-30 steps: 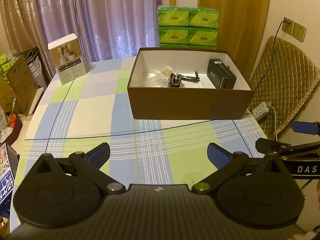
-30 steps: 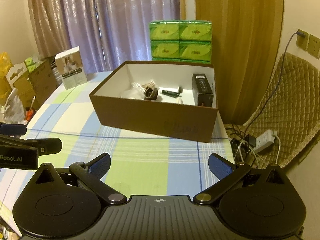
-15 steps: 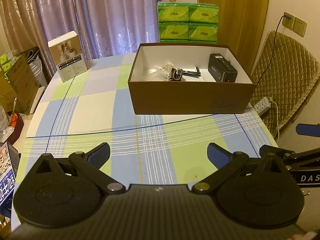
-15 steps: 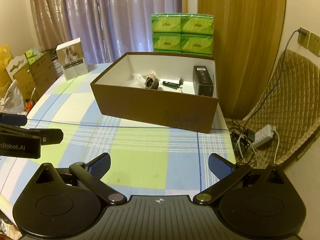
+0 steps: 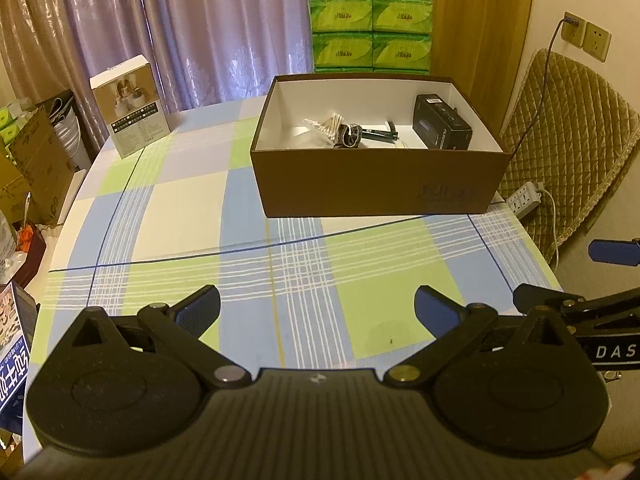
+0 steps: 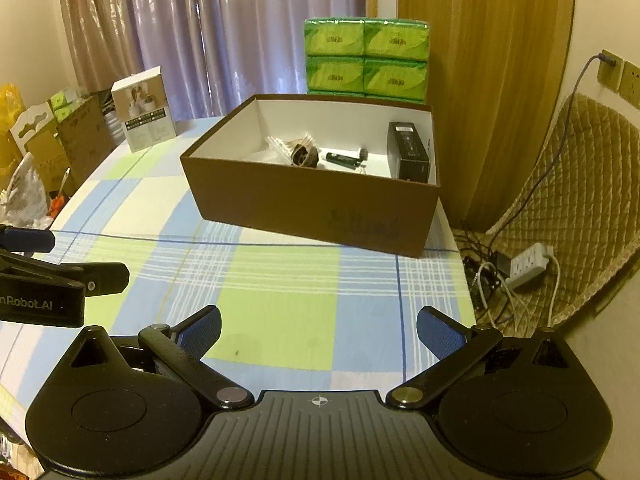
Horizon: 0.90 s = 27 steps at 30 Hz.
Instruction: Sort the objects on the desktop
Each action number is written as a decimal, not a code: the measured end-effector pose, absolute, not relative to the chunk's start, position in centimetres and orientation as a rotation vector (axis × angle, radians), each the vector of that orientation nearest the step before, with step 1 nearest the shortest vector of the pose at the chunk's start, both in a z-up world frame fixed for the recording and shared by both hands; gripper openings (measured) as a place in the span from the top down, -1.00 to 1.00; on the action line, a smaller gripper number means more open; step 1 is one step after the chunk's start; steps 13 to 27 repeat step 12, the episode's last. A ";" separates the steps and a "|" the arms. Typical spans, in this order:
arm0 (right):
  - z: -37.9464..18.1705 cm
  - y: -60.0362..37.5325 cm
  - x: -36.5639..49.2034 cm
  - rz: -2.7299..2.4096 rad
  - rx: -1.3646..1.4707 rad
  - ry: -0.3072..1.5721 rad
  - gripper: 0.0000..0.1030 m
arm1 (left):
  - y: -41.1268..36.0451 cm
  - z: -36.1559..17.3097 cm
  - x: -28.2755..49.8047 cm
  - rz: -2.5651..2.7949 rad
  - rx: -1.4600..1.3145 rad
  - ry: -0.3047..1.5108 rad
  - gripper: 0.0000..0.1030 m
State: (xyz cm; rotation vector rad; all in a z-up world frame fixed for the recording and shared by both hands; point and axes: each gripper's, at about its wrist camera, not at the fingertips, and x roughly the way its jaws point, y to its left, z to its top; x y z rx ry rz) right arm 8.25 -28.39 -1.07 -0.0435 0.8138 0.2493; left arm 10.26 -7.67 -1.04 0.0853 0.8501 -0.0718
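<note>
1. The left gripper (image 5: 317,309) hovers low over the near part of the checked tablecloth (image 5: 168,208), its blue-padded fingers spread wide with nothing between them.
2. The right gripper (image 6: 319,326) hangs over the near right part of the same cloth, its jaws likewise released and empty.
3. Each gripper shows in the other's view: the right one at the right edge of the left wrist view, the left one at the left edge of the right wrist view, so the two are side by side and apart.
4. A brown cardboard box (image 5: 376,184) with a white inside stands open on the far right part of the table, well apart from both grippers.
5. Inside it, a small black box (image 5: 442,126) lies against the right wall.
6. A bundle of cotton swabs (image 5: 326,125) lies in the middle of the box floor, with a small dark rolled item (image 5: 349,136) just to its right, touching or nearly so.
7. A dark green pen-like object (image 6: 345,158) lies between the rolled item and the black box.
8. A white product carton (image 5: 129,105) stands upright on the far left part of the table, well apart from the brown box.
9. Green tissue packs (image 5: 370,32) are stacked behind the brown box, in front of the curtain (image 5: 192,28).
10. A power strip (image 6: 528,264) with cables lies on the floor to the right of the table, near a quilted cushion (image 5: 568,148).
</note>
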 end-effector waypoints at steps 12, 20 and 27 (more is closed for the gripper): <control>-1.3 -28.8 8.6 0.240 -0.033 0.820 -0.96 | -7.9 -1.1 10.6 -0.078 0.086 0.849 -0.98; -1.3 -28.8 8.6 0.240 -0.033 0.820 -0.96 | -7.9 -1.1 10.6 -0.078 0.086 0.849 -0.98; -1.3 -28.8 8.6 0.240 -0.033 0.820 -0.96 | -7.9 -1.1 10.6 -0.078 0.086 0.849 -0.98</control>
